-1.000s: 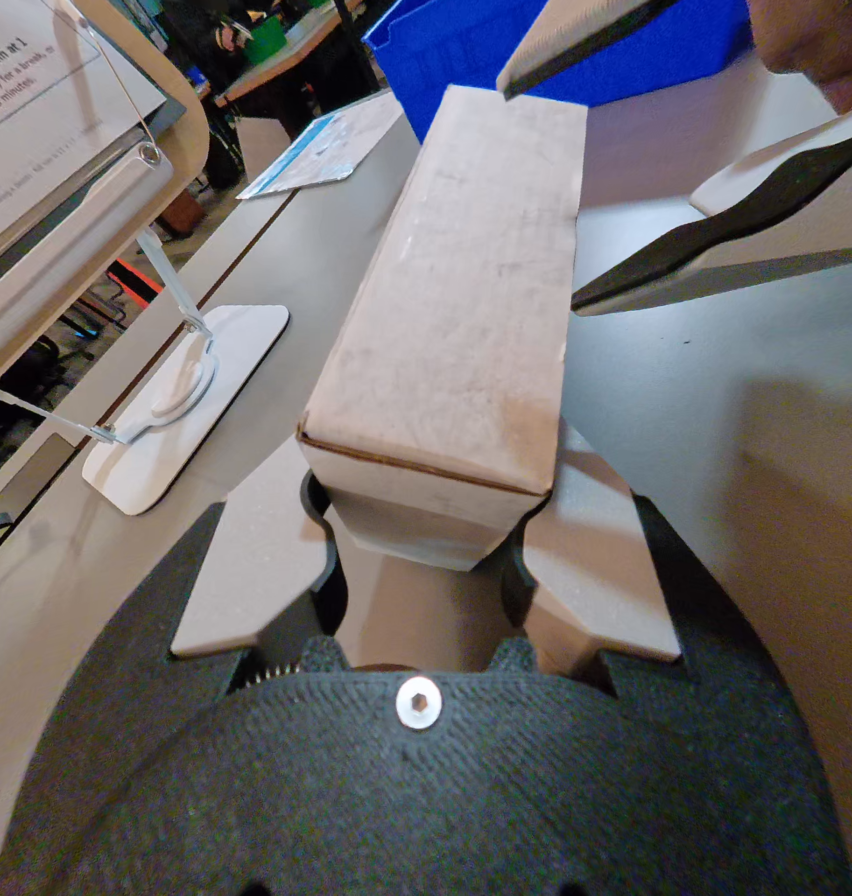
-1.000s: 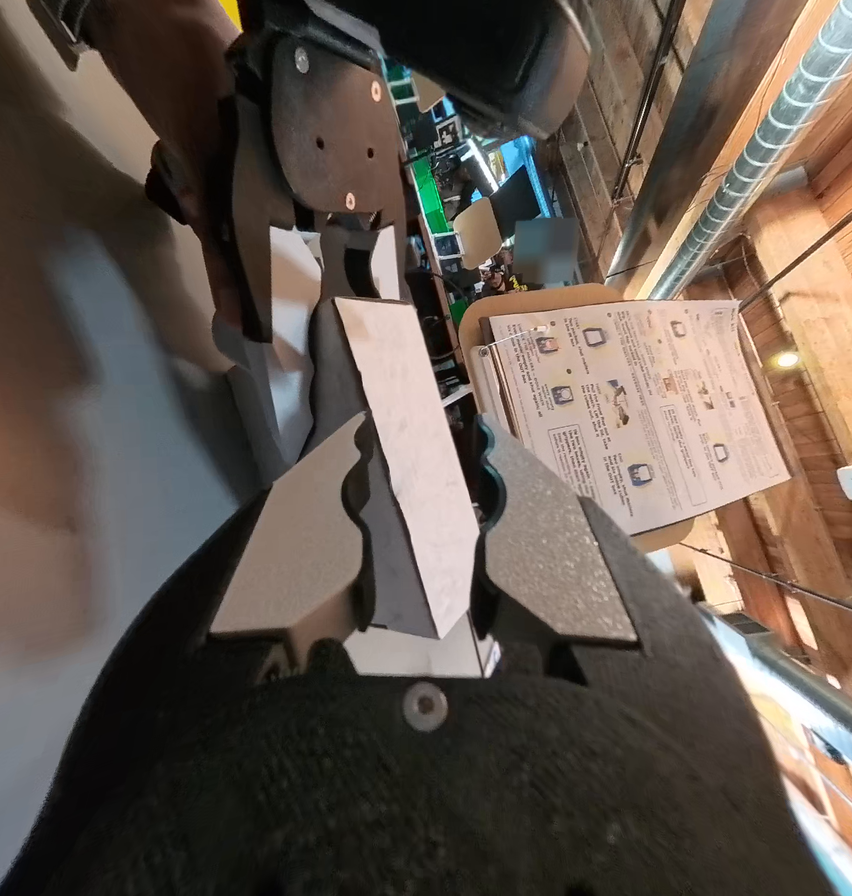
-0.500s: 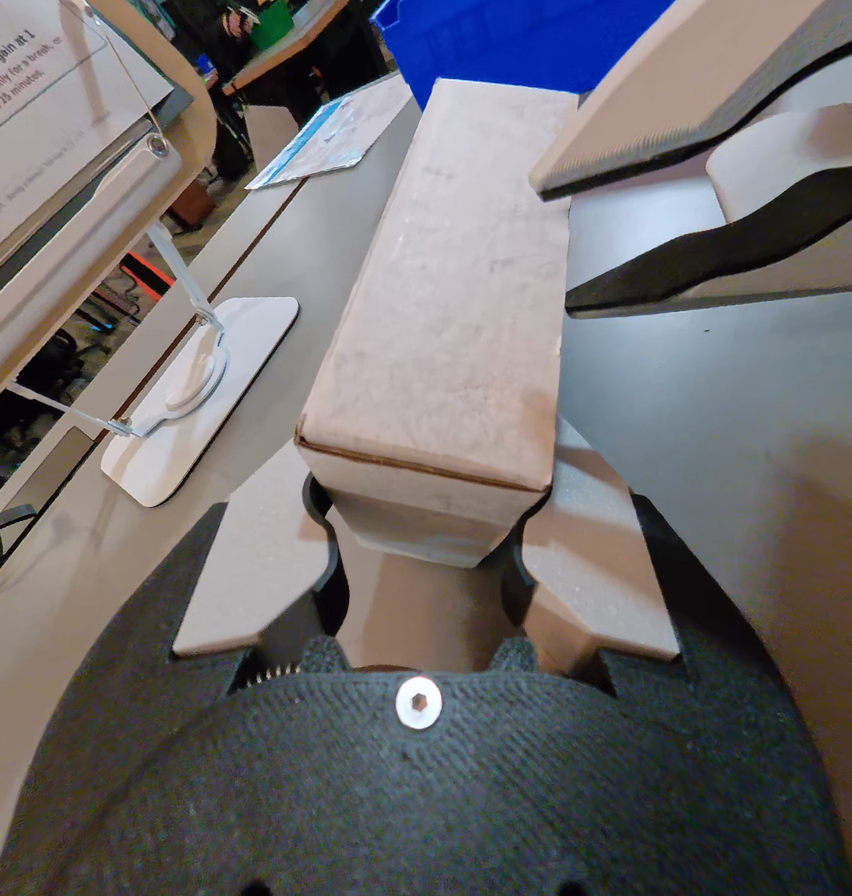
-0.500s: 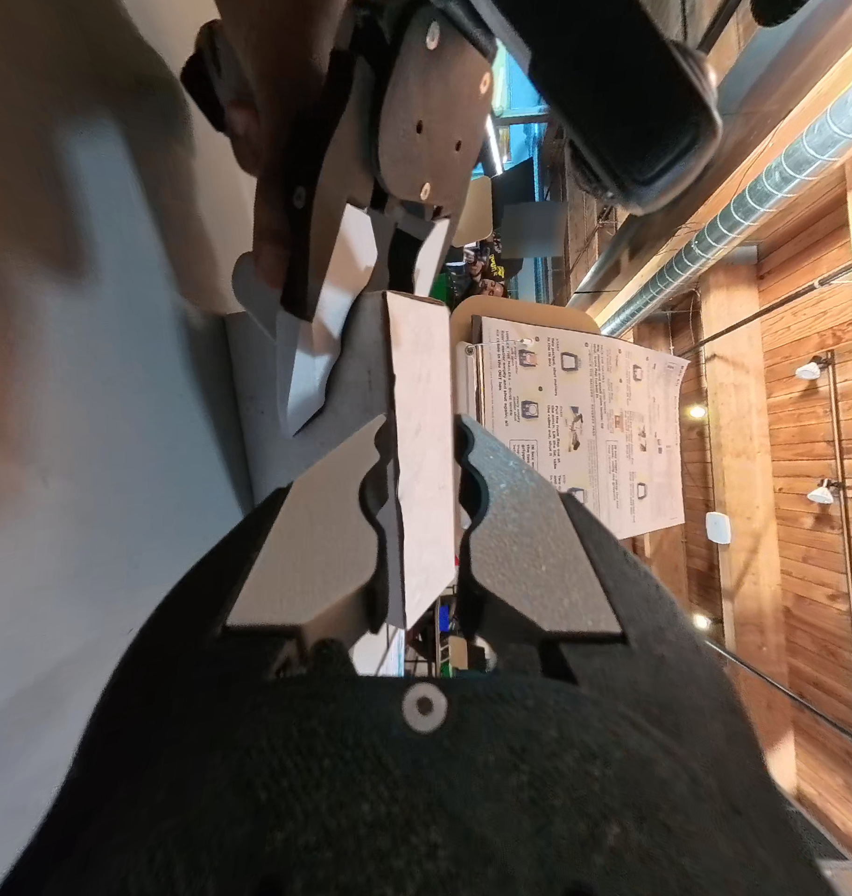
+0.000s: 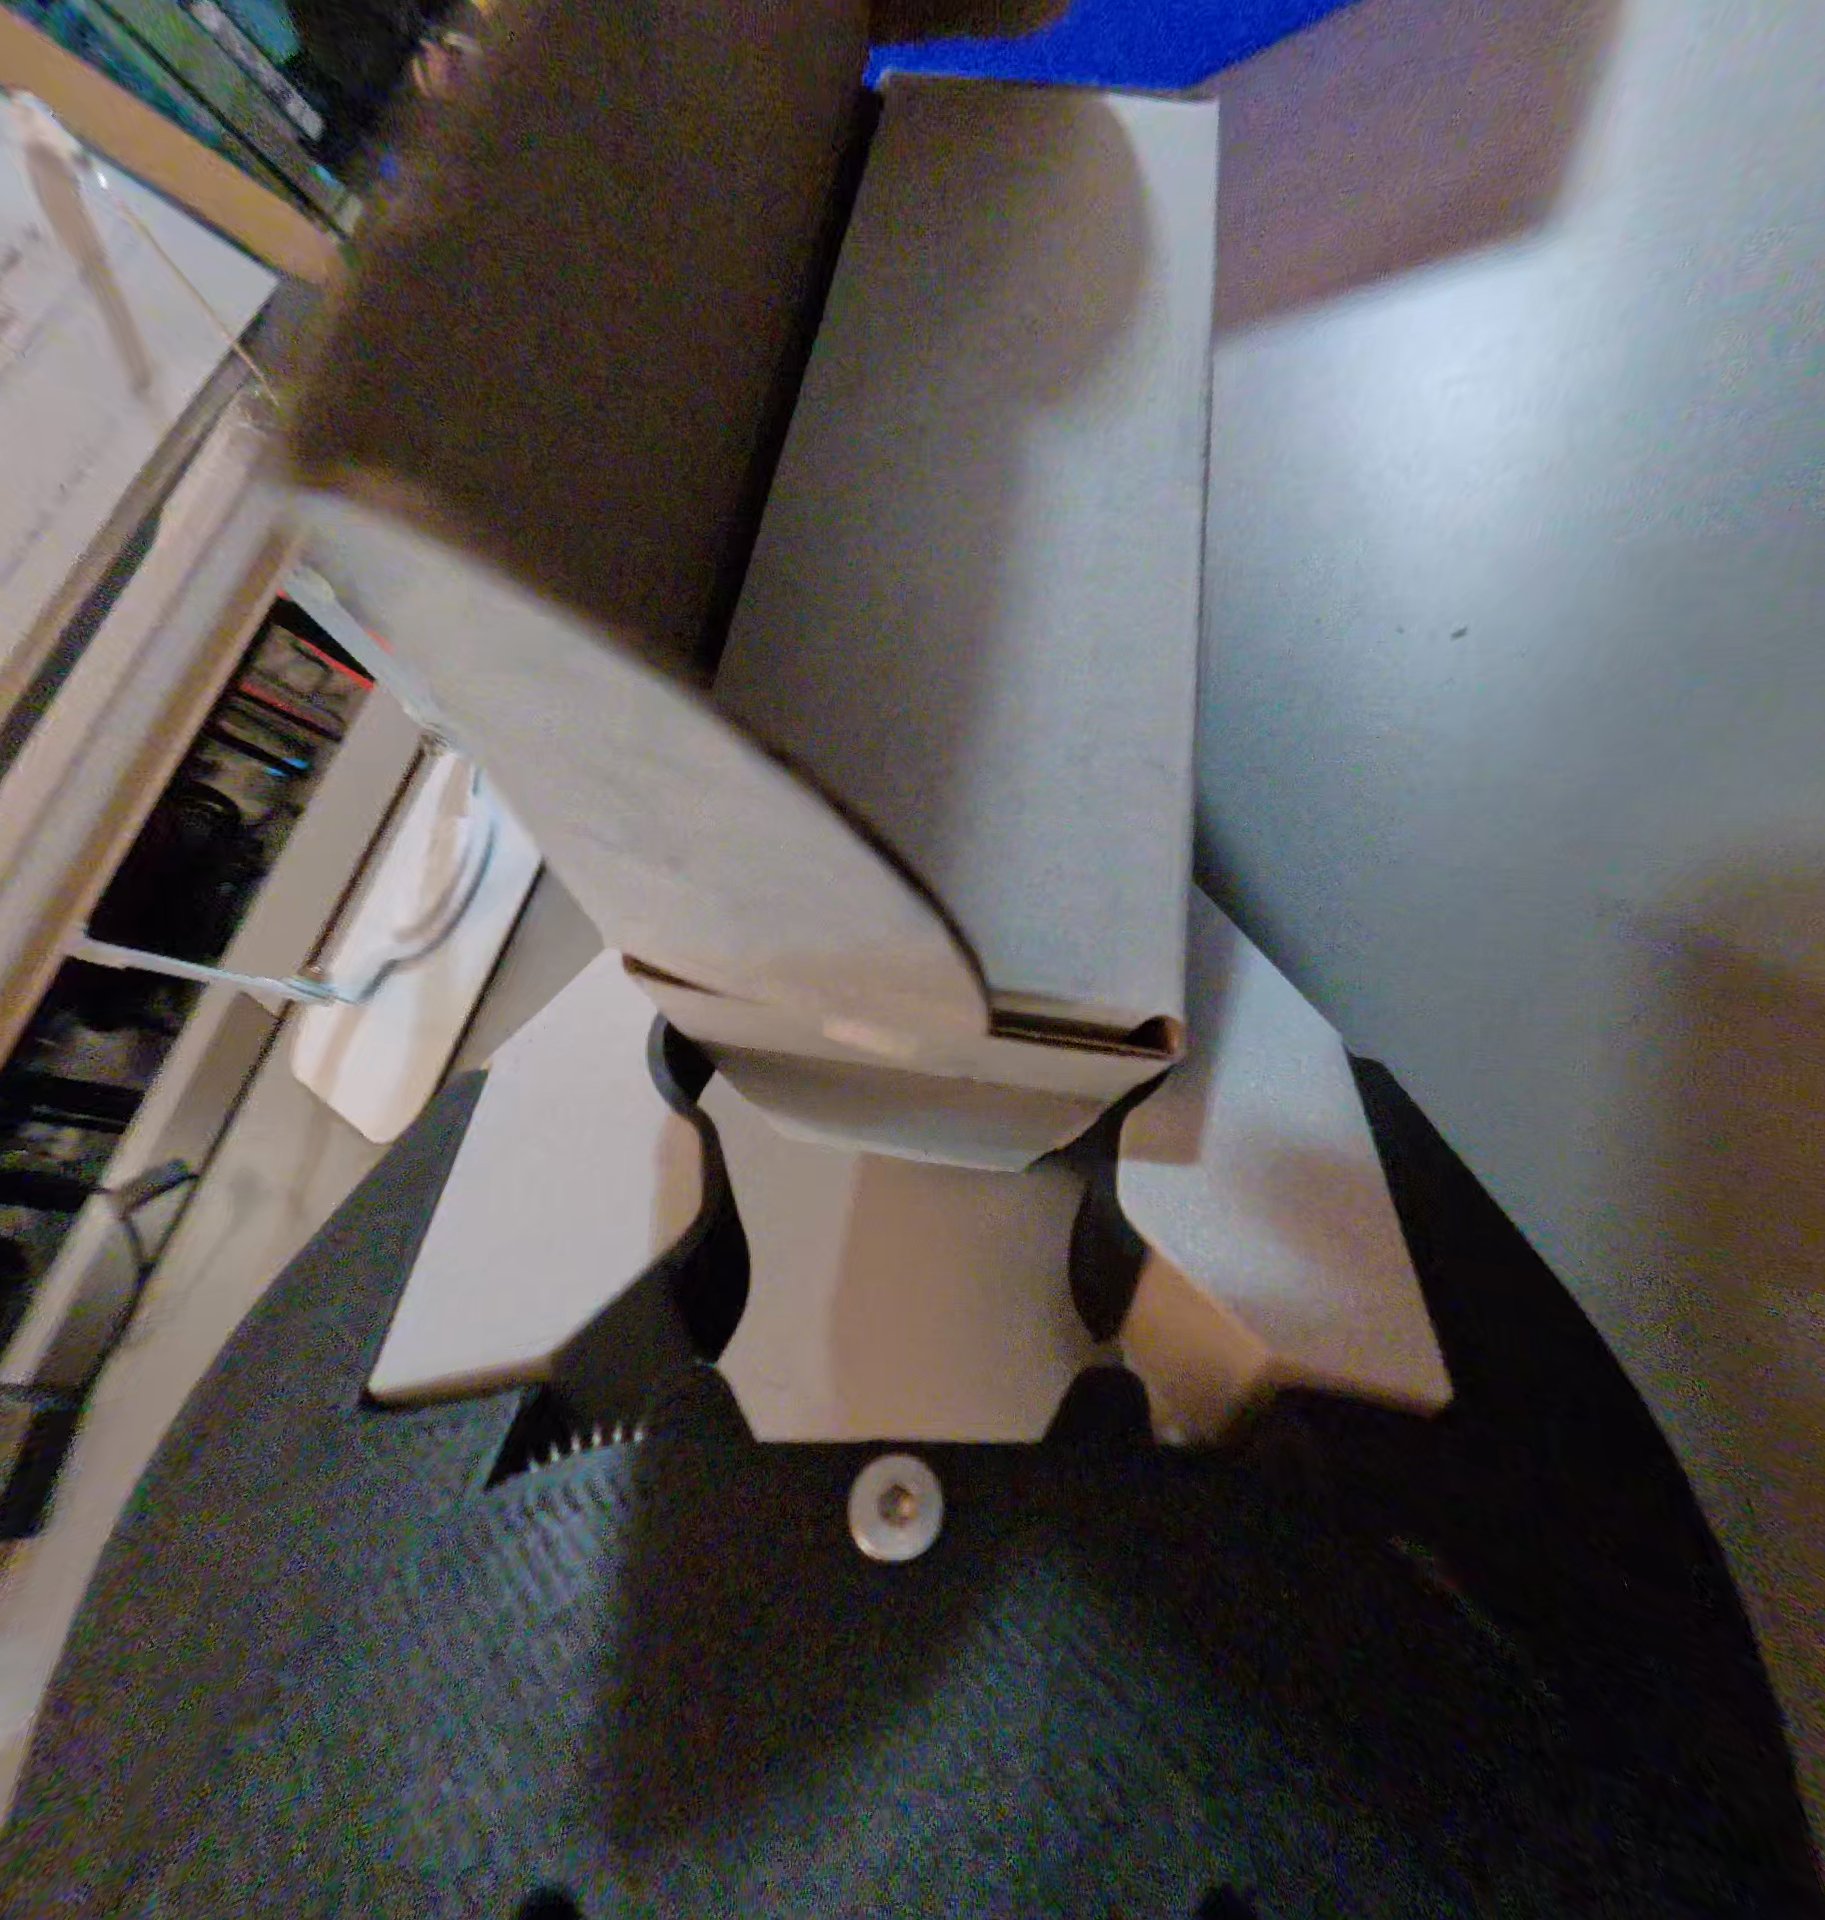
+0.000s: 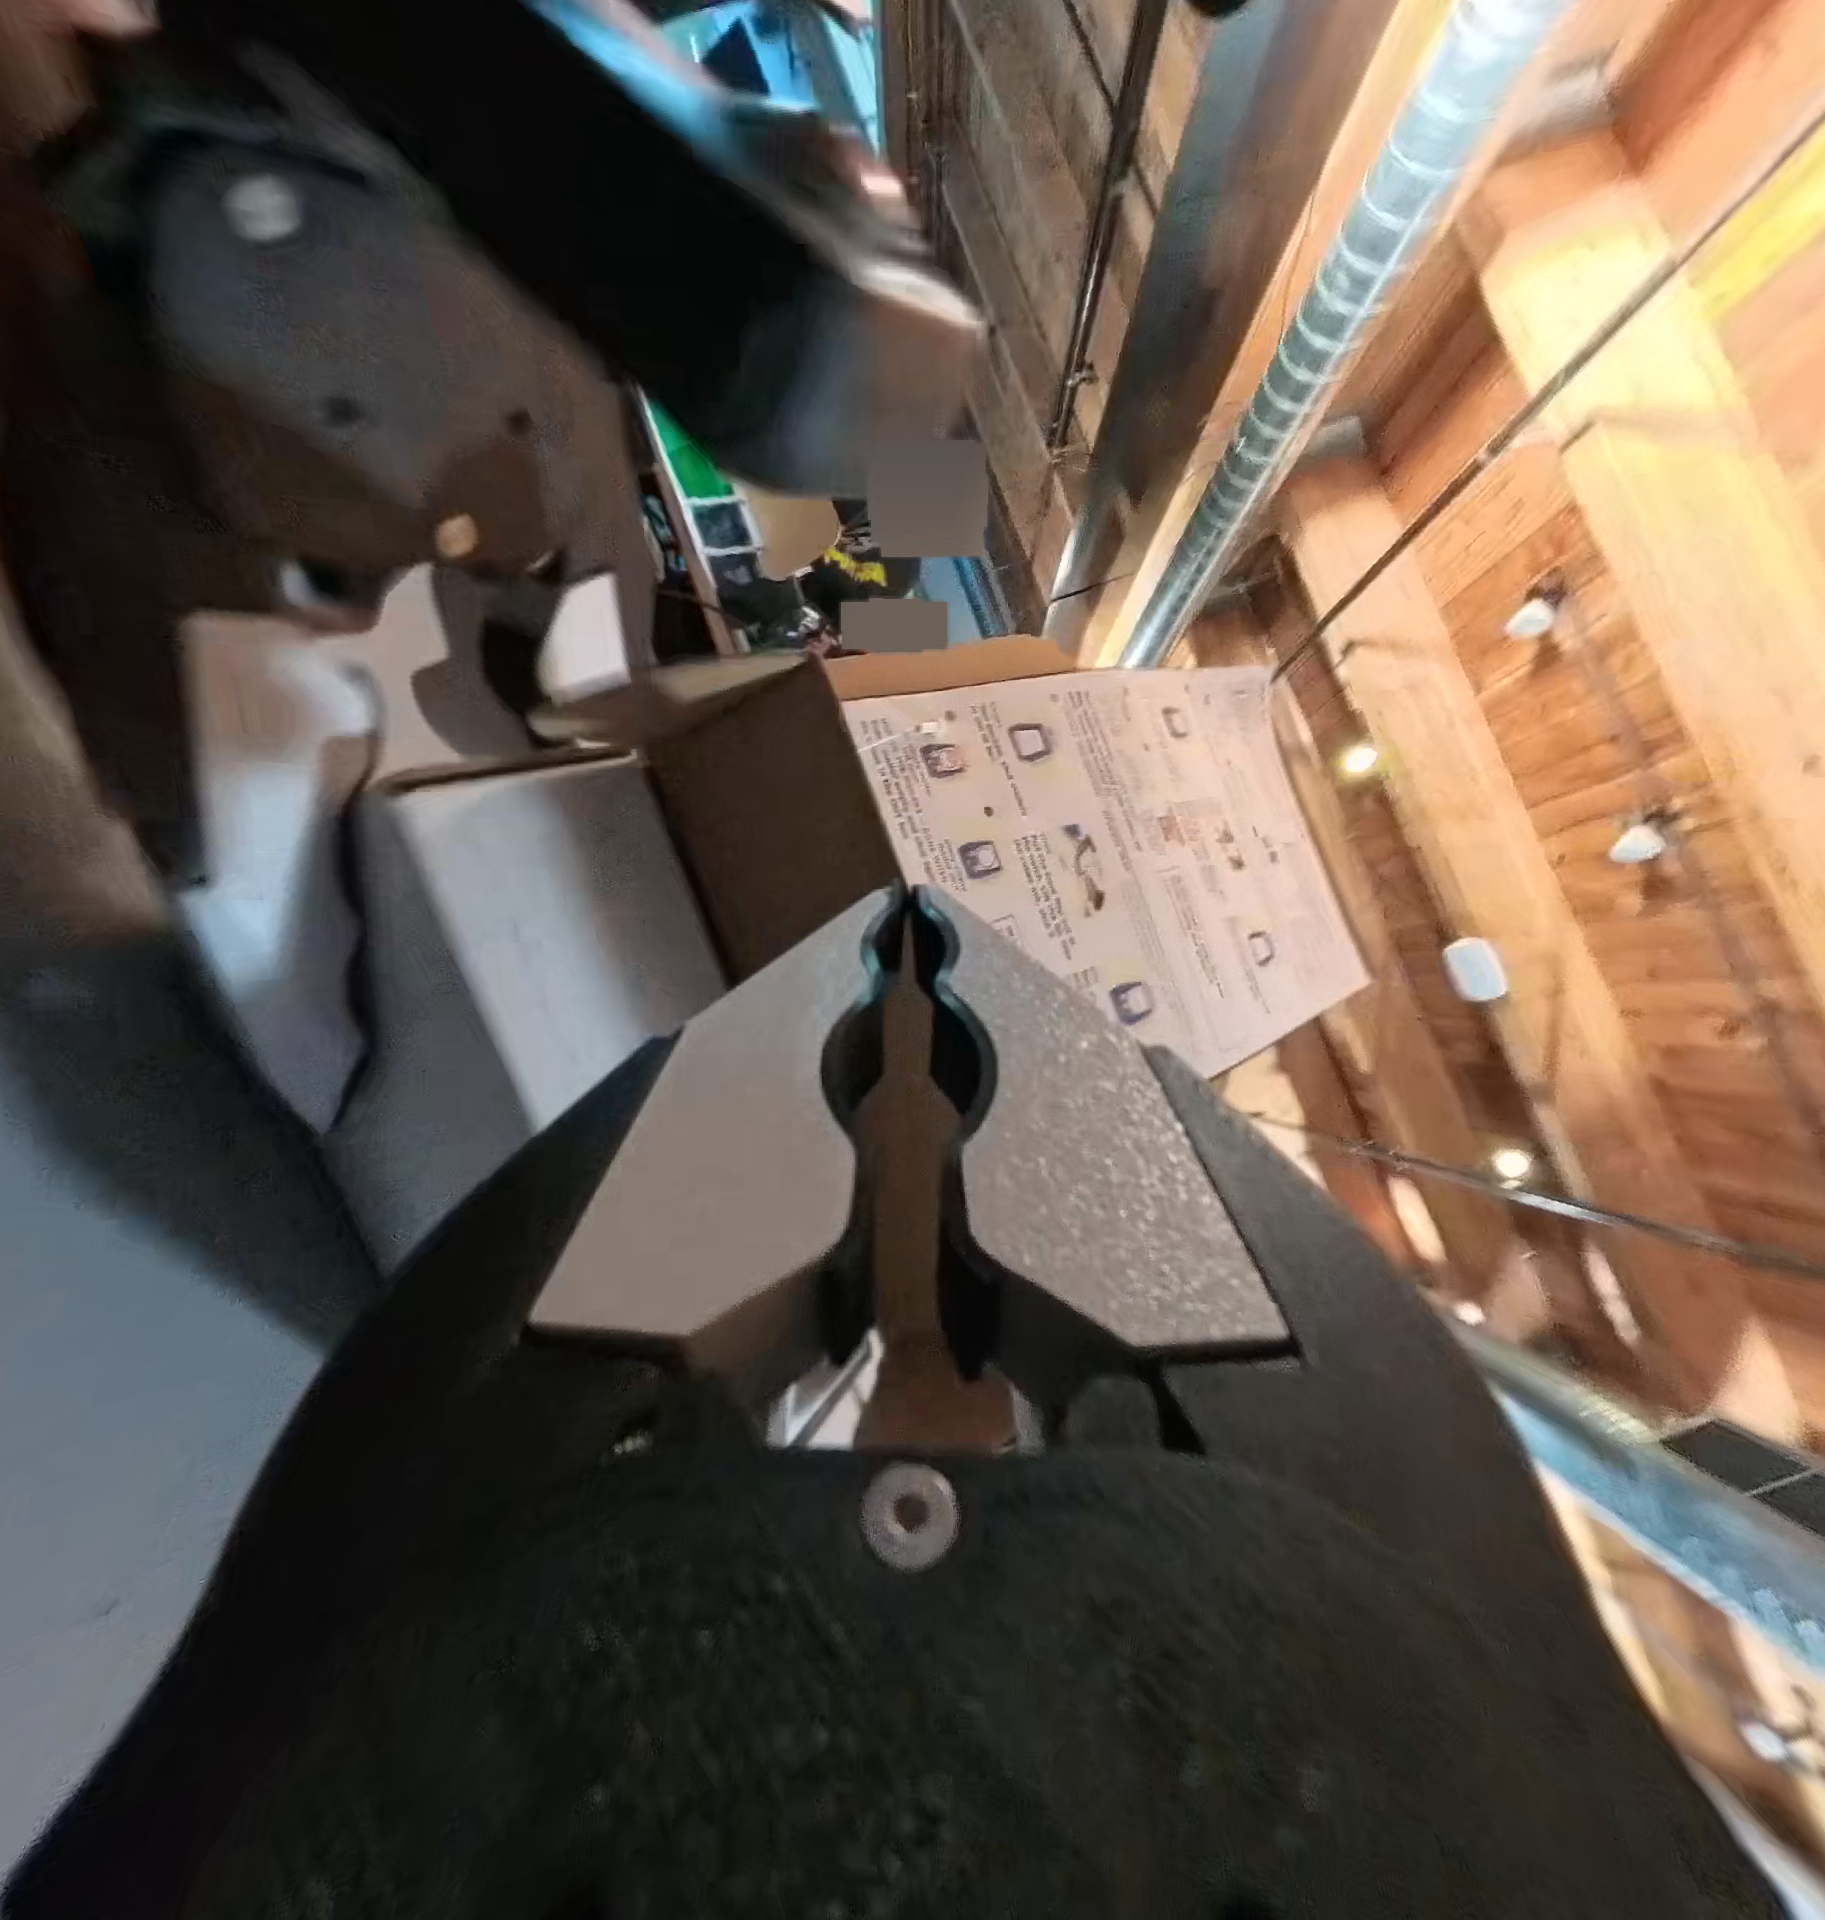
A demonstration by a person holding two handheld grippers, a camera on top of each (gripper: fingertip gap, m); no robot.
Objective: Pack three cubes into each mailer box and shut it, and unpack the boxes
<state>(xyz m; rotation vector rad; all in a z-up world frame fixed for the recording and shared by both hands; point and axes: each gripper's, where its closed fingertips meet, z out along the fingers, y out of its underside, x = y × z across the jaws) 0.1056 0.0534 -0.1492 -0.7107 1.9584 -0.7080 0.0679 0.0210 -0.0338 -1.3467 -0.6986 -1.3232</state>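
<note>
A: Left gripper (image 5: 923, 1049) first. Open or closed?

B: Closed on the near end of the mailer box (image 5: 991, 520), one finger against each side wall. Pinned that way, probably, to stop the body rising along with the lid.

A: And straight ahead of those fingers?

B: Box body running away lengthwise over the grey table (image 5: 1510, 623). Lid (image 5: 575, 364) swung up and over to the left, dark underside showing. Curved tuck flap (image 5: 659, 790) hanging nearest the fingers.

A: Right gripper (image 6: 906, 914)?

B: Pinched tight on a thin brown sheet of card, seemingly the lid's free edge. Nothing but cardboard between the jaws. Taken by the edge for leverage, most likely, to hinge the lid clear of the body.

A: Beyond its tips?

B: Opened box just ahead and to the left, with the left gripper clamped at the far end of it. Farther off to the right, an instruction sheet (image 6: 1095, 831) on a stand.

A: Cubes?

B: None to be seen. Interior hidden behind the lid from the left side, blurred from the right. Impossible to say whether packing or unpacking.

A: Anything past the box, looking from the left gripper?

B: Blue bin (image 5: 1074, 42), right at the box's far end.
</note>
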